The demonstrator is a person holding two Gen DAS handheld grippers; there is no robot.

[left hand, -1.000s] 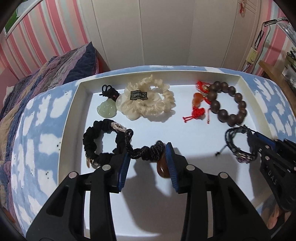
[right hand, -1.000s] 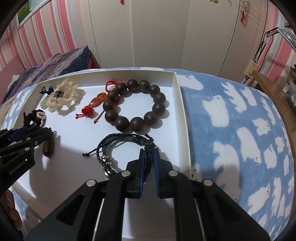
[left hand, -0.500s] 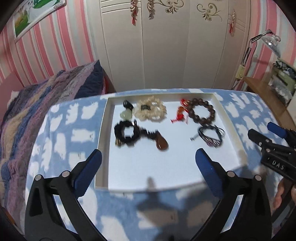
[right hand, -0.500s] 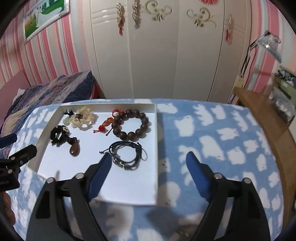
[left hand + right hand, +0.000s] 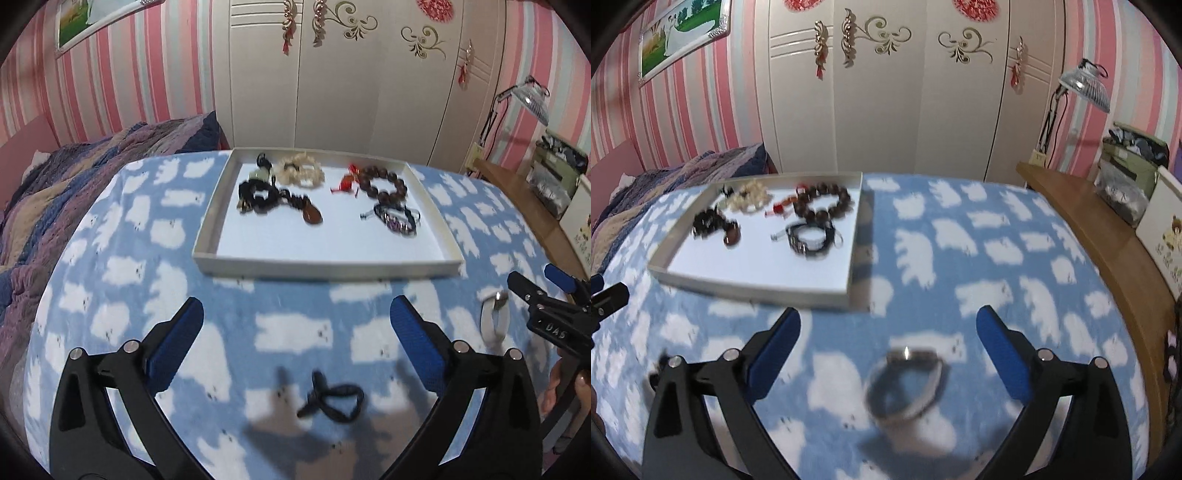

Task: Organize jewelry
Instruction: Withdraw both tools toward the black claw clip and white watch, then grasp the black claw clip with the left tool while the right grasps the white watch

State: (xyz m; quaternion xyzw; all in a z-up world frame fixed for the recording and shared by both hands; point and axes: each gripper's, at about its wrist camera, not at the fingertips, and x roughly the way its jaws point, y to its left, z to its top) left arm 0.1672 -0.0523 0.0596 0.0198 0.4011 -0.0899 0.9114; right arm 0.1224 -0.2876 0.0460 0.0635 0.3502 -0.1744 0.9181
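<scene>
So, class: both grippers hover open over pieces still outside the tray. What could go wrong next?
The silver bangle lies flat on the soft blanket, so the right gripper may slip off it. The black cord loop under the left gripper is limp and may snag or be only partly caught.

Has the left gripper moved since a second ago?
Yes. The left gripper has pulled back out of the white tray, which now lies well ahead of its open fingers, and it hangs over the blue blanket.
</scene>
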